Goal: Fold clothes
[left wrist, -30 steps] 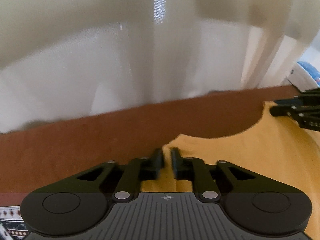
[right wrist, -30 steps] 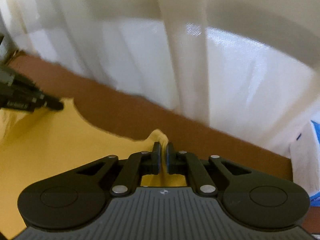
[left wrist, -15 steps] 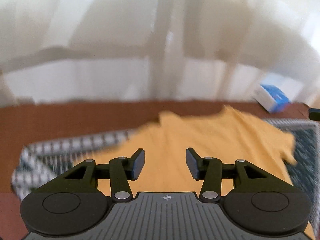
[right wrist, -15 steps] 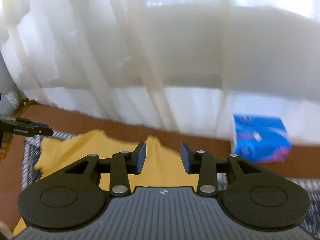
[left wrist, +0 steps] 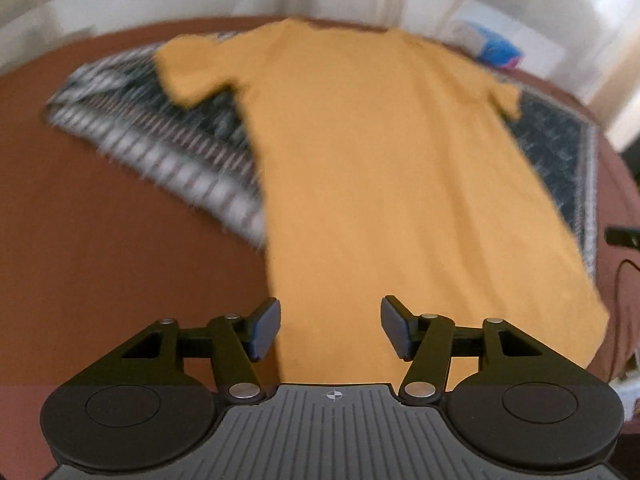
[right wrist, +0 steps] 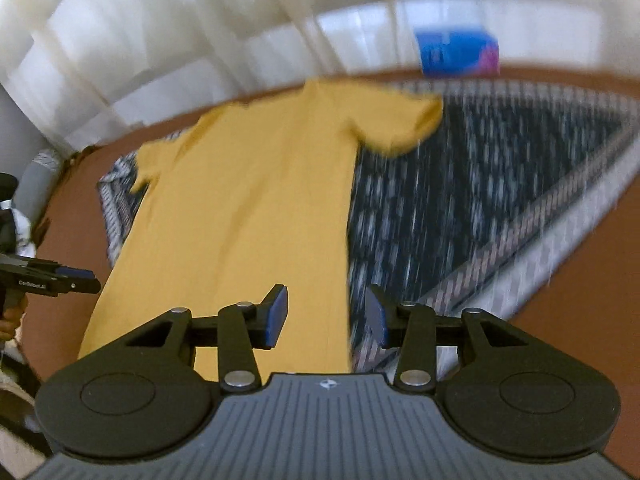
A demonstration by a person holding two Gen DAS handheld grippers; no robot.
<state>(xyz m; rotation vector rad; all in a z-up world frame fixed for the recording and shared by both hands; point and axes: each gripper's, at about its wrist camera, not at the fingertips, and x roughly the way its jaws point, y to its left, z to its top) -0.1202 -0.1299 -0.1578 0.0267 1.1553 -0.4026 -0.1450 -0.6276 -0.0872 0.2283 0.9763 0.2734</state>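
A mustard-yellow short-sleeved T-shirt lies spread flat, collar away from the cameras, on a dark patterned woven mat with pale striped borders, which covers part of a reddish-brown tabletop. The left hand-held gripper hovers above the shirt's near hem, its blue-padded fingers spread wide apart and holding nothing. The right hand-held gripper hovers over the shirt's right edge, jaws likewise apart and empty. In the right wrist view the left hand-held gripper appears at the left edge, with small white lettering on its body, too blurred to read with certainty. A blue-and-pink soft package rests at the far edge of the tabletop before white sheer curtains; its print is illegible. Both views show motion blur.
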